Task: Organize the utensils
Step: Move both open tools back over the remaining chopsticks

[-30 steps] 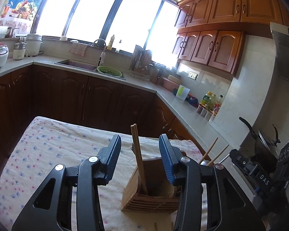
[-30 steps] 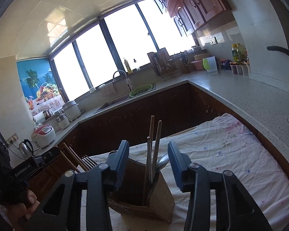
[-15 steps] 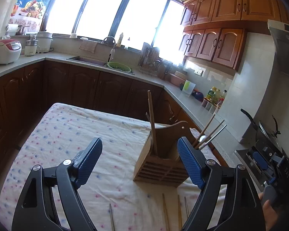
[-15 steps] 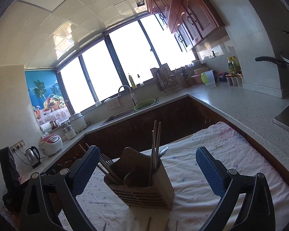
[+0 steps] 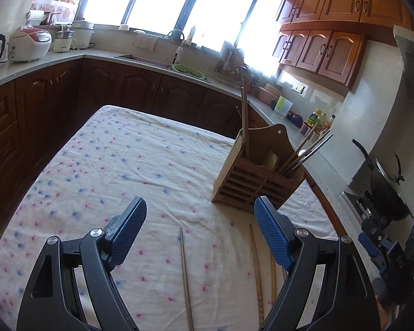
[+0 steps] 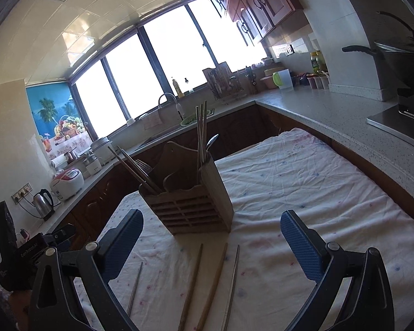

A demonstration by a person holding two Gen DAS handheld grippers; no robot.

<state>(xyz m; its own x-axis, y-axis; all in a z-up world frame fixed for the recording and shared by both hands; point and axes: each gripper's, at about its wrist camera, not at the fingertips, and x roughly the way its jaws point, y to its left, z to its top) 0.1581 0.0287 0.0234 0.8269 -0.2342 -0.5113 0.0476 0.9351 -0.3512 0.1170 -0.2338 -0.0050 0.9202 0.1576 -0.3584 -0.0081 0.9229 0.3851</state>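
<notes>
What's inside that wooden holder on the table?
The wooden holder contains upright chopsticks, a spoon and a fork. Its walls hide their lower ends.

My left claw (image 5: 200,231) stands wide open, blue pads apart with nothing between them, tilted downward. My right claw (image 6: 211,238) is spread wide too, its jaws empty and angled a little downward. Each claw shows at the edge of the other's view, held in a hand.
</notes>
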